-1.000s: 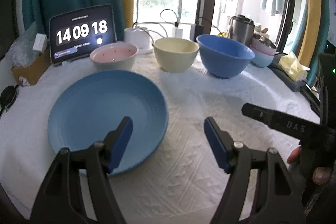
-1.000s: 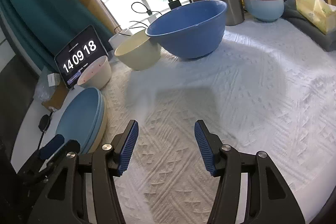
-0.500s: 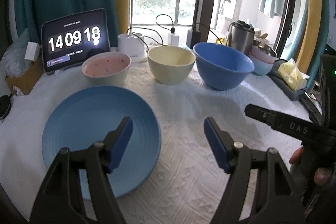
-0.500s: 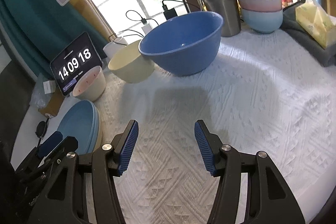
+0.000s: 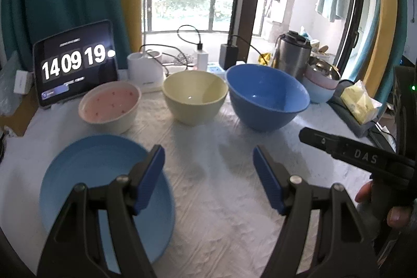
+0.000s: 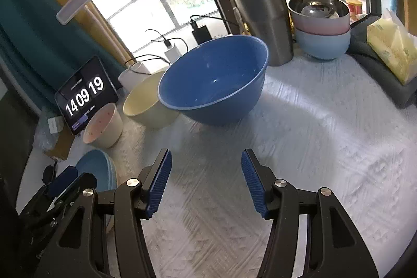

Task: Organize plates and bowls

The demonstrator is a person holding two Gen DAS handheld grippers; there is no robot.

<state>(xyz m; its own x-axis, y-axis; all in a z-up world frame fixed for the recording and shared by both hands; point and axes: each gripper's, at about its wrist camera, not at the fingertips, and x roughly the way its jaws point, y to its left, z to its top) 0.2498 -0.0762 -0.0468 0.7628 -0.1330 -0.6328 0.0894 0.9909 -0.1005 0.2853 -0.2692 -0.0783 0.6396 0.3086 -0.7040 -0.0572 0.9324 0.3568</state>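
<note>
Bowls and plates, desk lot, listed from the claws outward.

Left claw (image 5: pixel 208 173): released, jaws wide apart, nothing between them, held above the desk (image 5: pixel 224 220). Its left pad overlaps the near plate's right rim in view; whether it touches cannot be told.

Right claw (image 6: pixel 206 181): released, jaws wide, empty, over bare cloth.

Plates (image 5: pixel 104 192): blue, at 9 o'clock of the left claw, lying flat. The right wrist view shows them (image 6: pixel 100 171) edge-on at 9 o'clock as a stack of at least two.

Pink bowl (image 5: pixel 109 107): speckled inside, upright, at 11 o'clock of the left claw, just beyond the plates.

Yellow bowl (image 5: pixel 195 95): upright, at 12 o'clock of the left claw.

Blue bowl (image 6: pixel 212 80): largest, upright, at 12 o'clock of the right claw, just beside the yellow bowl; contact cannot be told.

The three bowls stand in a row running 9 to 3 o'clock, small to large.

Judgement: plates look sorted; nesting the bowls appears next. The left claw is nearer the pink and yellow bowls, the right claw nearer the blue bowl, which lies straight ahead of it.

Beyond: clock tablet (image 5: pixel 75 64), steel tumbler (image 6: pixel 263 22), a further bowl stack (image 6: pixel 322 30) at the desk's far right.
</note>
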